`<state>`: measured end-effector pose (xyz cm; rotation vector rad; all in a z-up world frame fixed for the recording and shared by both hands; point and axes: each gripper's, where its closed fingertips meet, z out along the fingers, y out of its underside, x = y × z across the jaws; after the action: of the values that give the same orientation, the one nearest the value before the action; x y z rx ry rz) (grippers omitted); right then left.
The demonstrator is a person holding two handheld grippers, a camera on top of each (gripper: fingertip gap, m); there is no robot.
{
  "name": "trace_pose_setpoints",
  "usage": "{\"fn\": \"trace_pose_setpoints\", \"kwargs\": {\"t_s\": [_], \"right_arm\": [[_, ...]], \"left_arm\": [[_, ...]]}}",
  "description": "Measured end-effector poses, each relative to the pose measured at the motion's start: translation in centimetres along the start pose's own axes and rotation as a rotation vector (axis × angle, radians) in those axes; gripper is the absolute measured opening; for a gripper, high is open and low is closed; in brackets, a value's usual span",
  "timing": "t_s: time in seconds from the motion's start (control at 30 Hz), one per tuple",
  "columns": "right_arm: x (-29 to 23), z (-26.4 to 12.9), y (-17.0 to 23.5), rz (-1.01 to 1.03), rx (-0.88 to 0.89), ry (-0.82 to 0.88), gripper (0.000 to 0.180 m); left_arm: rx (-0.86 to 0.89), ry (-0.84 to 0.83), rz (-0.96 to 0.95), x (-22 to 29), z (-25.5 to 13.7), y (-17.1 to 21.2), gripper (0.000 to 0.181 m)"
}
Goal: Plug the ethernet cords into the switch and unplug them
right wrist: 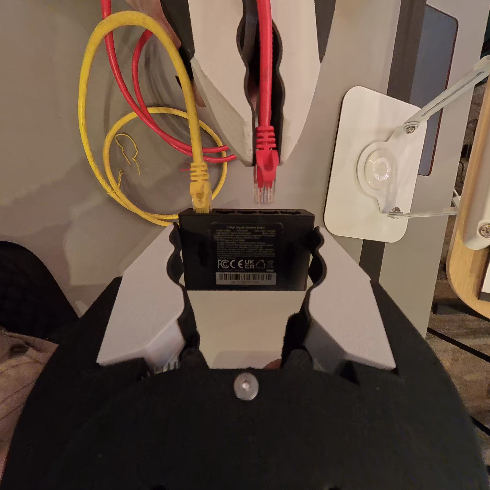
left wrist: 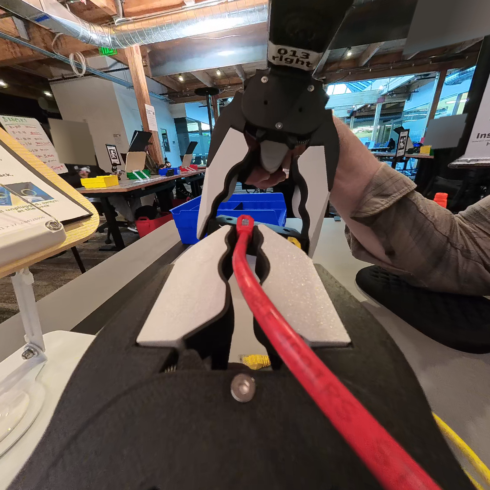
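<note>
My right gripper (right wrist: 246,231) is shut on the sides of a black switch (right wrist: 246,254), which is held label side up. A yellow ethernet plug (right wrist: 200,195) sits in the switch's leftmost port. My left gripper (left wrist: 244,231) is shut on a red ethernet cord (left wrist: 265,305) just behind its plug (left wrist: 245,221). In the right wrist view the red plug (right wrist: 263,169) points at the port row, its tip a short gap away from it. The right gripper's fingers (left wrist: 222,185) face me in the left wrist view, with the switch (left wrist: 275,228) between them.
Loose red and yellow cable loops (right wrist: 119,148) lie on the grey table left of the switch. A white stand base (right wrist: 371,164) sits to the right. A blue bin (left wrist: 254,209) stands behind. A board with an instruction sheet (left wrist: 39,201) is at left. A person's sleeve (left wrist: 424,238) is at right. My hands' fingertips stand some 5 cm from each other.
</note>
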<state>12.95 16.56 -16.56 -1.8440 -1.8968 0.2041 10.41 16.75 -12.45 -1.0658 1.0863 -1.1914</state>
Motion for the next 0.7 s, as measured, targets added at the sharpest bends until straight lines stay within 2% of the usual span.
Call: {"fn": "trace_pose_setpoints", "kwargs": {"t_s": [0.7], "right_arm": [[-0.2, -1.0, -0.4, -0.003, 0.067, -0.011, 0.096]], "left_arm": [[0.002, 0.04, 0.02, 1.2, 0.3, 0.4, 0.013]]}}
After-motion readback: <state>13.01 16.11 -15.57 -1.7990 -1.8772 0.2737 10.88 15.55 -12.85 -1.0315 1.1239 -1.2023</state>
